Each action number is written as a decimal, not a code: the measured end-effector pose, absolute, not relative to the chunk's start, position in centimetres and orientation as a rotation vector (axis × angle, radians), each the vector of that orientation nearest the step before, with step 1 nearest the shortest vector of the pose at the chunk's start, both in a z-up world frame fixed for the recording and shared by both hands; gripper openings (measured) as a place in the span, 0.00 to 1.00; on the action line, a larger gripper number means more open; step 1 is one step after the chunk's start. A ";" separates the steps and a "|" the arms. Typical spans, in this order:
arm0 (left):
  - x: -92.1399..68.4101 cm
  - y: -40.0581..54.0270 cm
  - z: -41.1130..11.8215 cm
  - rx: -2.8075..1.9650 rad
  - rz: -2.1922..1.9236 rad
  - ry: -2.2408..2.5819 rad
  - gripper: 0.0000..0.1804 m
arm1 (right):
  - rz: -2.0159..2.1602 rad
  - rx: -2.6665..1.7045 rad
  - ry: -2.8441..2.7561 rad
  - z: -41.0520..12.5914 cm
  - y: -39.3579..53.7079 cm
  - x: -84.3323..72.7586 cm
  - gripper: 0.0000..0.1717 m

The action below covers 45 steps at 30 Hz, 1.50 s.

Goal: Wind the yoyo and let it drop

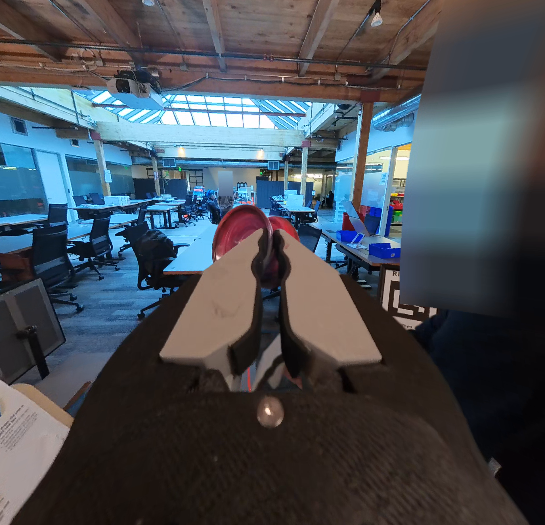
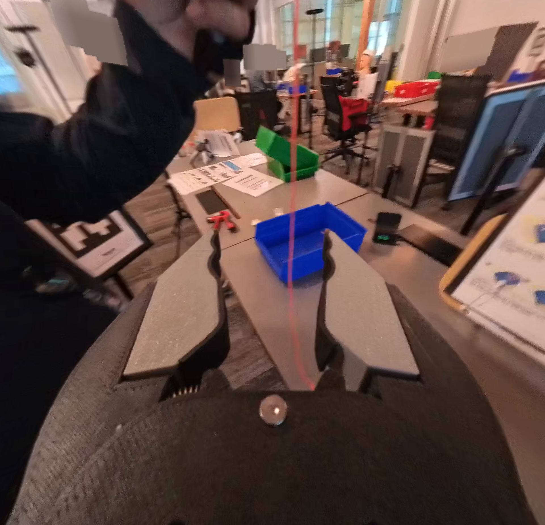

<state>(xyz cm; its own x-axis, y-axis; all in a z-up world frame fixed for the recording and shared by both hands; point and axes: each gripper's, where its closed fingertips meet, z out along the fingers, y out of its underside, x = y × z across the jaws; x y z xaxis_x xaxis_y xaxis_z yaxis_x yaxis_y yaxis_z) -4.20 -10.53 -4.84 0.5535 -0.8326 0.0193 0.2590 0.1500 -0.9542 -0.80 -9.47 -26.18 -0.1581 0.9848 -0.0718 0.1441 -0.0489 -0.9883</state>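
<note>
**Red yoyo pinched high over an open-plan office**

Wooden ceiling beams and a skylight span the room in the left wrist view, with rows of desks (image 1: 188,254) and dark office chairs (image 1: 53,263) running back toward partitions; a monitor (image 1: 26,325) stands at the lower left and blue bins (image 1: 383,250) lie on a table to the right.

At the middle of that view the left gripper (image 1: 270,238) is clenched on the red yoyo (image 1: 236,233); its two pale fingers (image 1: 233,278) come nearly together at the tips, and the yoyo's near disc rim sits between the dark pads, which press on it; the second half of the yoyo shows just behind the right finger.

From the right wrist view, a grey table (image 2: 324,192) carries a blue bin (image 2: 309,245), a green bin (image 2: 287,157) farther back, printed sheets (image 2: 224,171), a small red tool (image 2: 221,219) and a dark device (image 2: 387,227); a person's dark sleeve (image 2: 97,145) and a fist (image 2: 206,3) fill the upper left.

The right gripper (image 2: 269,239) stands wide apart, its fingers (image 2: 182,304) released; the thin red string (image 2: 292,186) runs up between them from near the gripper's base to the top edge, touching neither pad near the tips; whether it is fixed at the base is unclear.
</note>
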 end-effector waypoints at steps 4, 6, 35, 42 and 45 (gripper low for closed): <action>-4.4 -10.7 -6.7 -1.188 -0.822 0.576 0.01 | 1.301 -1.224 -1.375 -22.0 -9.8 -3.1 0.30; -4.6 -10.6 -7.8 -1.202 -0.795 0.561 0.01 | 1.321 -1.195 -1.353 -20.2 -10.3 -3.5 0.26; -1.8 -7.5 -11.2 -1.211 -0.838 0.479 0.01 | 1.070 -1.359 -1.505 -26.1 -11.7 -2.6 0.07; -0.8 -8.6 -11.8 -1.245 -0.640 0.448 0.01 | 1.186 -1.275 -1.561 -24.9 -10.8 -1.3 0.00; -1.2 -8.7 -12.0 -1.270 -0.490 0.398 0.01 | 1.246 -1.235 -1.653 -25.3 -11.9 -1.0 0.00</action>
